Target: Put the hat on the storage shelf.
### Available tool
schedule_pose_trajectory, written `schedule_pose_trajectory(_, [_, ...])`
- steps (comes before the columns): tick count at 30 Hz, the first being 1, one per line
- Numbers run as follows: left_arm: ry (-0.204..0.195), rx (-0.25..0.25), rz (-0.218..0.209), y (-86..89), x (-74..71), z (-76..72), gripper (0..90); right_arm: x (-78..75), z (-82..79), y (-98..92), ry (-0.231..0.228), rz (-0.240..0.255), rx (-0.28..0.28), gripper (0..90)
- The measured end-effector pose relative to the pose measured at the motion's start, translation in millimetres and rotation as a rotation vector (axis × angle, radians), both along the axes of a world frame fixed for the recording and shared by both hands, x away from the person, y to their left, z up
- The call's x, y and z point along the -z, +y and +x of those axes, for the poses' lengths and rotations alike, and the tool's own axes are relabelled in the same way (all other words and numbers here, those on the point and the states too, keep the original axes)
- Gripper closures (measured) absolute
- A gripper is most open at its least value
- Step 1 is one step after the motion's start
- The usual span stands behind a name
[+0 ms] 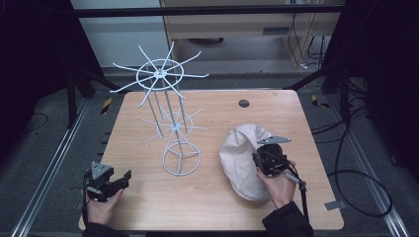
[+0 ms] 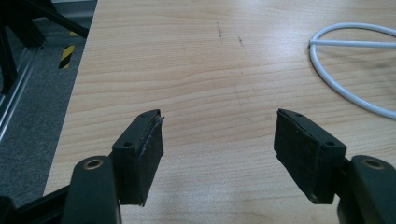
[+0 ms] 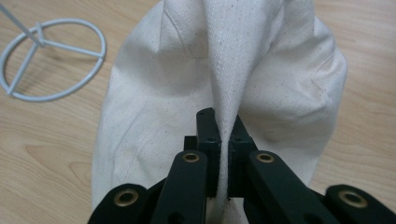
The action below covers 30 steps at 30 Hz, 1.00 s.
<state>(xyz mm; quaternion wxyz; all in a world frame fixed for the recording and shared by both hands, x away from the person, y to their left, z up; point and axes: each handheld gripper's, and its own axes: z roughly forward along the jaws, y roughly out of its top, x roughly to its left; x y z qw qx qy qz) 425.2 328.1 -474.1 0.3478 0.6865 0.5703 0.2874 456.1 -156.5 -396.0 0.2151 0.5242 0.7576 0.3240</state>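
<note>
Where the table's [image 1: 148, 197] near-left corner lies, the left gripper [image 1: 109, 181] rests in the person's left hand [image 1: 101, 207], its jaws spread wide with nothing between them; the left gripper view shows bare wood between the two black pads [image 2: 306, 156]. Toward the middle of the table stands a white wire rack [image 1: 170, 116], upright on a ring base [image 1: 181, 159], with two tiers of radiating spokes. To the right of the rack, apart from the base, lies the cream cloth cap [image 1: 242, 158], resting on the wood near the right half of the table. At the cap's right edge, the right gripper [image 1: 269, 159], held in the right hand [image 1: 279, 190], has its jaws drawn narrow and pinched on a raised fold of the cap [image 3: 224, 70]; the right gripper view shows the fabric pulled up into a ridge between the pads, with the ring base [image 3: 51, 58] at upper left
</note>
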Motion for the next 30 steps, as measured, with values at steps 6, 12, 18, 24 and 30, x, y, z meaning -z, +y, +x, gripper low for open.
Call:
schedule_pose_trajectory(6, [-0.003, 0.002, 0.003, -0.8, -0.6, -0.3, 32.1, -10.5, -3.7, -5.1, -0.063, 0.017, 0.002, 88.4])
schedule_pose_trajectory(12, [0.001, 0.003, 0.005, -0.8, -0.2, 0.2, 32.1, -24.6, -9.9, -11.4, -0.157, 0.021, -0.001, 88.4])
schedule_pose_trajectory(18, [-0.001, 0.007, 0.004, -1.5, -0.2, -0.5, 32.2, -39.1, -18.9, -18.3, -0.255, 0.028, -0.005, 88.5])
schedule_pose_trajectory(24, [-0.001, 0.007, 0.004, -1.4, -0.4, -0.3, 32.1, -47.3, -21.7, -18.8, -0.299, 0.016, -0.018, 88.5])
schedule_pose_trajectory(30, [-0.003, 0.008, 0.005, -1.5, -0.6, -0.4, 32.1, -53.6, -27.8, -15.9, -0.362, 0.015, -0.047, 88.6])
